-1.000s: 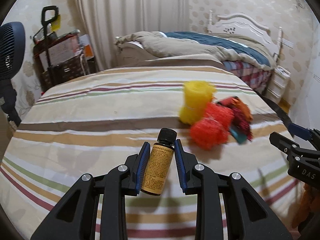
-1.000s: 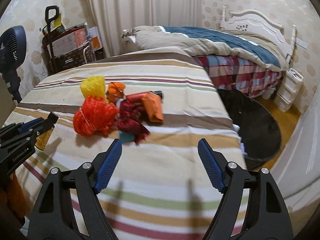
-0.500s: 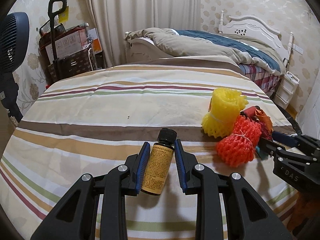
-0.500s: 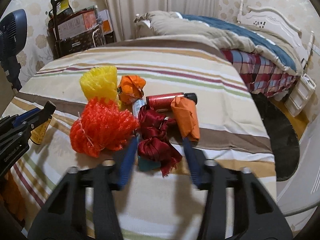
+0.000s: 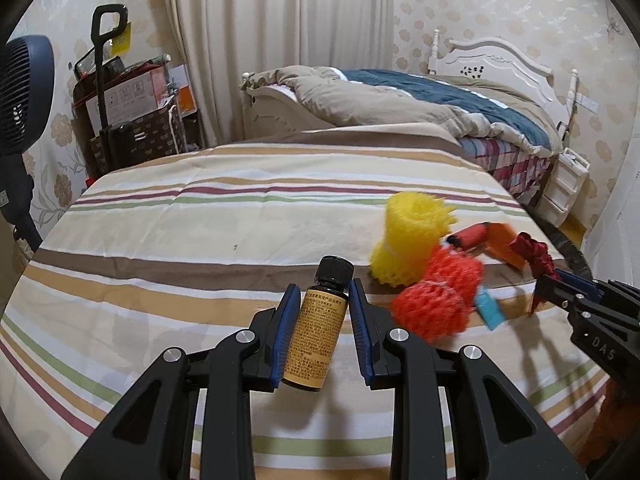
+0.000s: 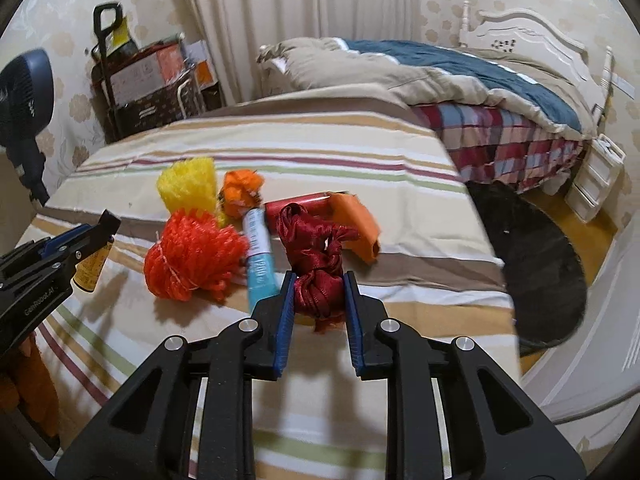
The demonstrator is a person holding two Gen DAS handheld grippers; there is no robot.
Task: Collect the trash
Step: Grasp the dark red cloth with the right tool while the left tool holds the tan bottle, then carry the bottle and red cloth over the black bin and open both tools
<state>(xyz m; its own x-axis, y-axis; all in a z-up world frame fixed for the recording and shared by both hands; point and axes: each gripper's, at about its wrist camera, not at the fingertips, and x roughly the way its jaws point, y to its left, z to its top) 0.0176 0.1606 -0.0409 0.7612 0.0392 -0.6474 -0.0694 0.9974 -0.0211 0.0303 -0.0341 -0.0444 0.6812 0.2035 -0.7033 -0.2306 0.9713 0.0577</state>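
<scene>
Right gripper pinches crumpled dark-red ribbon.

A striped sheet covers the near surface and fills the middle of both views. Beyond it, at about one o'clock, stands a bed with a white headboard, a rumpled beige and blue quilt and a plaid cover hanging down its side. A pale curtain hangs at twelve o'clock against floral wallpaper. At ten o'clock a trolley with a black handle carries boxes. A dark fan stands at nine o'clock. In the right view a black rug lies on the floor at three o'clock, with white drawers beyond it, beside the bed.
</scene>
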